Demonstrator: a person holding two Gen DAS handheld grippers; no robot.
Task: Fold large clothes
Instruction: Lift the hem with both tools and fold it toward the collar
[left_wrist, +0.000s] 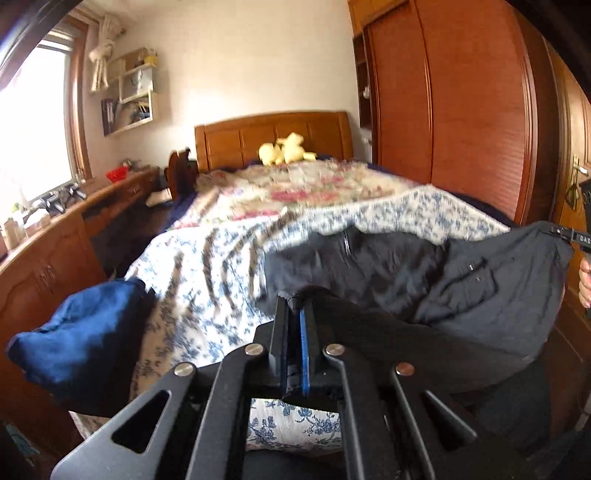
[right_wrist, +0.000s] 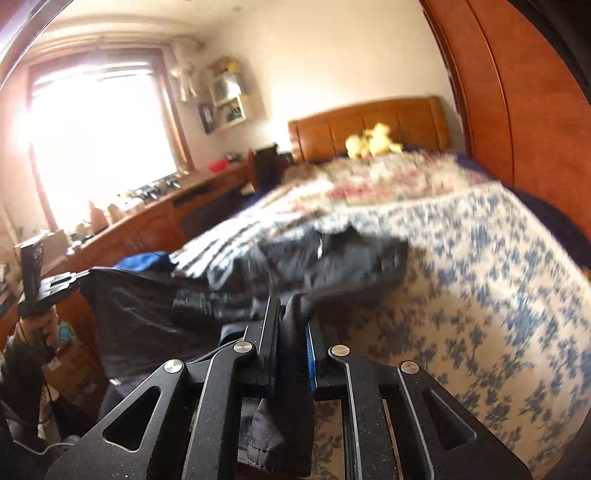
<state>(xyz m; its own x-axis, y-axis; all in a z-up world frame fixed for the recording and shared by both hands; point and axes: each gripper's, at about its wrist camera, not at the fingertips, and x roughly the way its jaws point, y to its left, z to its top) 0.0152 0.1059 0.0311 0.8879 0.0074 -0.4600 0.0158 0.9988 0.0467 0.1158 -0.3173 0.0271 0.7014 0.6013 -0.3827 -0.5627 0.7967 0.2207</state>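
Now a large dark grey fabric garment (left_wrist: 424, 273) is seen stretched between the two grippers at the near end of the bed, its far part draped on the white quilt with blue floral print (left_wrist: 207, 266). The left gripper (left_wrist: 299, 314) is closed, its jaws pressed together on a pinched edge of the dark cloth, blue pad lining visible between the black fingers. The right gripper (right_wrist: 291, 314) is likewise clamped, with a fold of the same dark fabric pinched between its jaws and a strip of cloth hanging down below them.

From the left wrist view, the other gripper is caught at the far right edge, gripping the garment's corner, with part of a hand showing beneath it. From the right wrist view, the left gripper is spotted at the far left, held by a hand (right_wrist: 37, 328), the cloth pulled taut from its tip.

A small zip and a buttoned pocket flap are made out on the garment. A crumpled bright blue cloth (left_wrist: 77, 332) is seen lying beside the bed's left edge. Further up, a pink-and-cream flowered cover (left_wrist: 295, 184) is spread, and a yellow plush toy (left_wrist: 284, 149) is propped against the wooden headboard (left_wrist: 273, 133). A tall wooden wardrobe (left_wrist: 461, 110) is noted on the right, a long wooden desk (right_wrist: 155, 218) under the bright window (right_wrist: 99, 136) on the left. Much of the bedding is blurred.
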